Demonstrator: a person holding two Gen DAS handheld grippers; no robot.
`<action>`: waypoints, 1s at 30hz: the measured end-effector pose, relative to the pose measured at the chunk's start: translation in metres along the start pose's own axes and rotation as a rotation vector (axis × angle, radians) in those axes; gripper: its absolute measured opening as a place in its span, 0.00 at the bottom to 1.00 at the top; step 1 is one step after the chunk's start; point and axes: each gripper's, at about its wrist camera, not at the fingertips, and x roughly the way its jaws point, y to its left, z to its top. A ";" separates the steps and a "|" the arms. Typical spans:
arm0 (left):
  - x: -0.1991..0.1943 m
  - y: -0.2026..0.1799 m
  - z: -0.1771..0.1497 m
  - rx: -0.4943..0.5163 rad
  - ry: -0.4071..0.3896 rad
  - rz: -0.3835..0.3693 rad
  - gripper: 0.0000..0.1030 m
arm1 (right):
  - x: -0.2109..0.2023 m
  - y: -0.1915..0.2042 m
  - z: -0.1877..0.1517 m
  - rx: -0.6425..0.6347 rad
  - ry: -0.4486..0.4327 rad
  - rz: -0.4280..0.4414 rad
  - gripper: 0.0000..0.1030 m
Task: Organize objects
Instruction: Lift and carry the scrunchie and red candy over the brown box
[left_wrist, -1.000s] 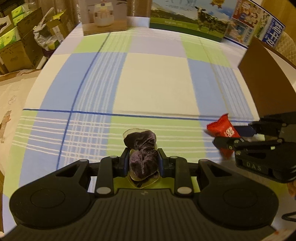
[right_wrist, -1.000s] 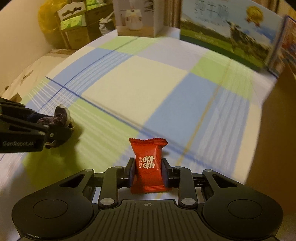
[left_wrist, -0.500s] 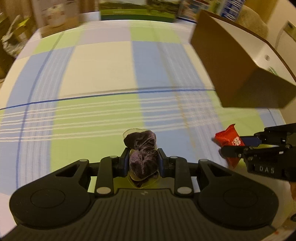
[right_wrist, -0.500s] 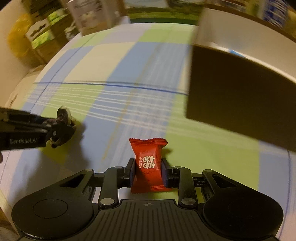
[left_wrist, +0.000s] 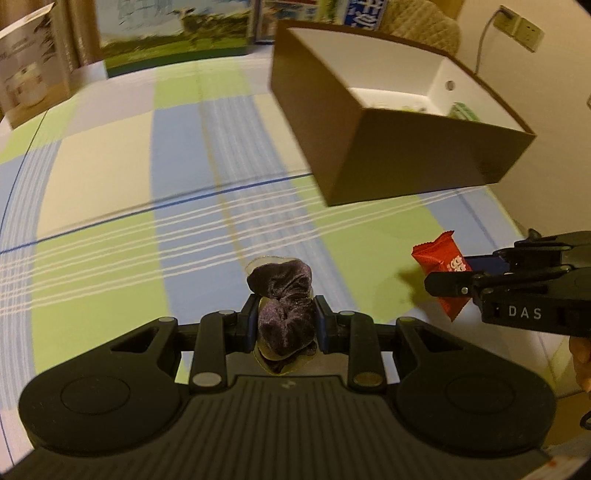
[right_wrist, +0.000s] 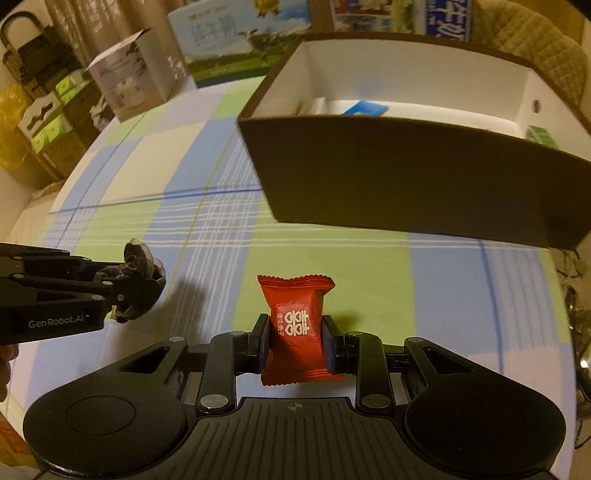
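Note:
My left gripper (left_wrist: 285, 321) is shut on a dark purple velvet scrunchie (left_wrist: 283, 295) and holds it above the checked tablecloth. From the right wrist view that same scrunchie (right_wrist: 138, 264) shows at the left, pinched in the left gripper (right_wrist: 142, 284). My right gripper (right_wrist: 295, 341) is shut on a red candy packet (right_wrist: 295, 321) with white characters. The packet (left_wrist: 441, 264) and the right gripper (left_wrist: 448, 275) appear at the right edge of the left wrist view. An open brown box (left_wrist: 388, 147) with a white inside stands ahead to the right, its near wall (right_wrist: 406, 177) just beyond both grippers.
The checked tablecloth (left_wrist: 110, 177) covers a round table. Inside the box lie a blue item (right_wrist: 364, 109) and a green item (right_wrist: 539, 134). Printed cartons (left_wrist: 173, 33) and a white appliance box (right_wrist: 136, 77) stand at the table's far edge. Stacked boxes (right_wrist: 44, 122) sit off the table at left.
Both grippers have swung to the right with their loads. The brown box has come into fuller view, and its white inside now shows in both views.

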 end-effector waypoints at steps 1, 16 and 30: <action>-0.001 -0.006 0.002 0.008 -0.004 -0.003 0.24 | -0.005 -0.004 -0.001 0.005 -0.006 -0.001 0.25; -0.004 -0.080 0.037 0.076 -0.058 -0.036 0.24 | -0.056 -0.061 0.002 0.054 -0.080 -0.015 0.25; -0.002 -0.117 0.083 0.080 -0.129 -0.005 0.24 | -0.082 -0.106 0.048 0.027 -0.164 0.020 0.25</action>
